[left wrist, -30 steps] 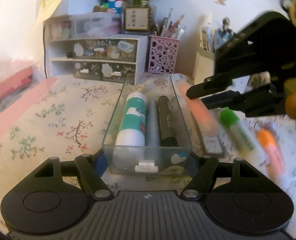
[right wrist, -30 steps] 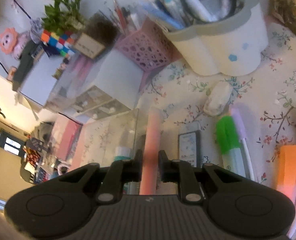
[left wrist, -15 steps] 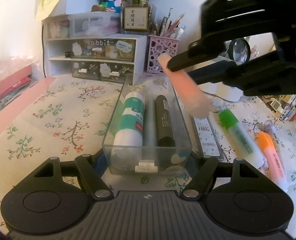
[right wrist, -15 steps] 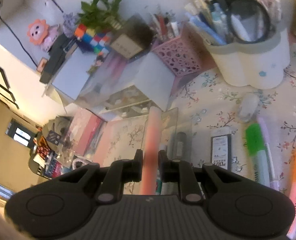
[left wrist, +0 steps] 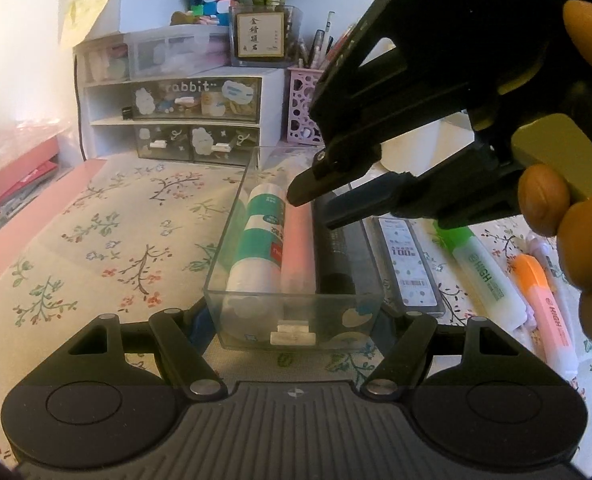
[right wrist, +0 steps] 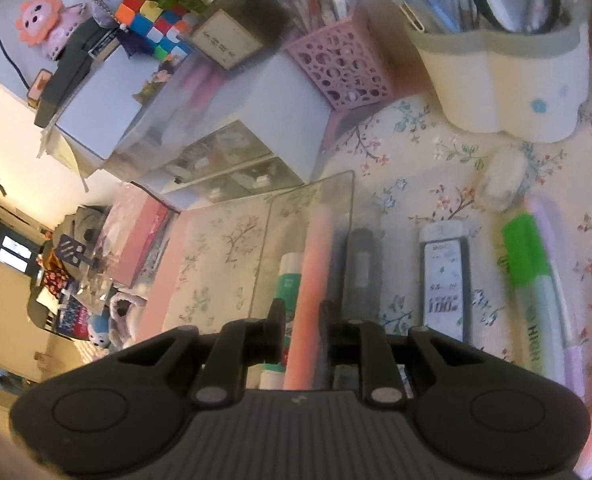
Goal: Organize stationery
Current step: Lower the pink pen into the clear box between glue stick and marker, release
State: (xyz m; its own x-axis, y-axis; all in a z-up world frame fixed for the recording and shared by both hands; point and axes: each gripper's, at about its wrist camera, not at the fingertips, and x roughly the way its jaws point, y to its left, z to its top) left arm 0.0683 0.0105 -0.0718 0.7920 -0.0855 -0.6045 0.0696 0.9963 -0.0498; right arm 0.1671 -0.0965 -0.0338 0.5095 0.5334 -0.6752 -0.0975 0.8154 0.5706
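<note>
A clear plastic tray [left wrist: 296,312] stands on the flowered cloth, gripped at its near end by my left gripper [left wrist: 296,320], one finger on each side. In it lie a green-and-white glue stick [left wrist: 262,240], a pink highlighter [left wrist: 299,248] and a black marker [left wrist: 338,252]. My right gripper [left wrist: 310,210] hangs over the tray with its fingers either side of the pink highlighter [right wrist: 310,280], which lies down between glue stick [right wrist: 290,284] and marker [right wrist: 360,264]. Whether the pads still press it I cannot tell.
Right of the tray lie a lead refill case [left wrist: 406,264], a green highlighter [left wrist: 484,276], an orange one [left wrist: 544,304] and a purple pen [right wrist: 552,240]. Behind stand a drawer unit [left wrist: 192,120], a pink mesh pen holder [right wrist: 344,68] and a white pen cup [right wrist: 512,68].
My right gripper carried the pink highlighter from the cloth right of the tray up and over, then lowered it into the tray between glue stick and marker. The left gripper stayed on the tray.
</note>
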